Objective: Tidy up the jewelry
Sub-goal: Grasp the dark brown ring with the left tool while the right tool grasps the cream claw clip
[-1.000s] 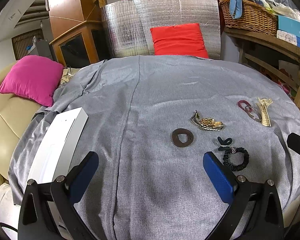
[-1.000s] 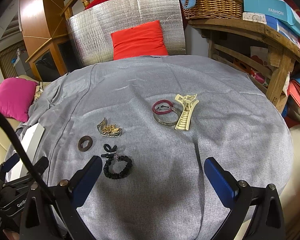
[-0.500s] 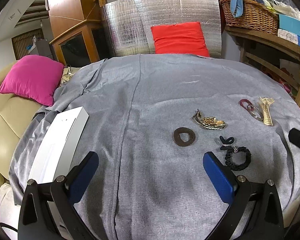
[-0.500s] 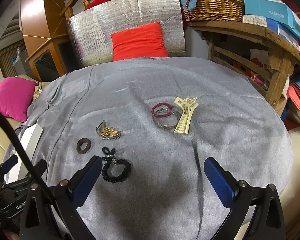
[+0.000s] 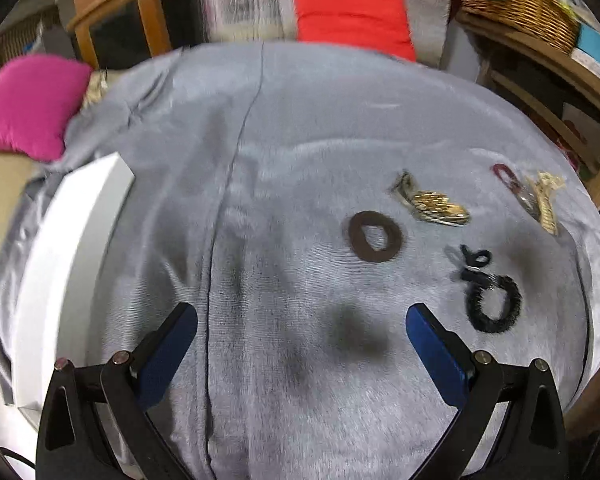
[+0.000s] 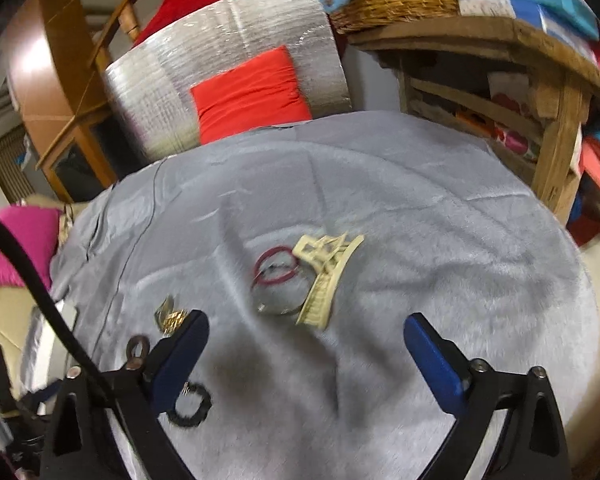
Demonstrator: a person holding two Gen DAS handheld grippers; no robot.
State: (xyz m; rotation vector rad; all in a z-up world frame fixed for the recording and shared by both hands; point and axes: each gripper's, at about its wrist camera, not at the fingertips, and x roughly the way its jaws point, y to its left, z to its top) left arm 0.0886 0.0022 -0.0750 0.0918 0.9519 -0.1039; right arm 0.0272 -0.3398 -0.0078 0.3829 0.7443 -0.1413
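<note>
Left wrist view showed every piece lying loose on the grey cloth (image 5: 300,128), none yet sorted, so the job looked barely begun. Taking the brown ring (image 5: 374,236) as landmark: the gold cluster (image 5: 432,204) lay just beyond it to the right, the black scrunchie (image 5: 494,304) nearer the camera and right, the cream claw clip (image 6: 326,276) and red band (image 6: 276,266) farther right, the white box (image 5: 66,260) well off to the left. The left gripper (image 5: 300,336) was spread wide and empty. The right gripper (image 6: 304,340) was starting to close, with nothing gripped, the clip lying ahead of it. All items remained to be moved, probably into the box.
</note>
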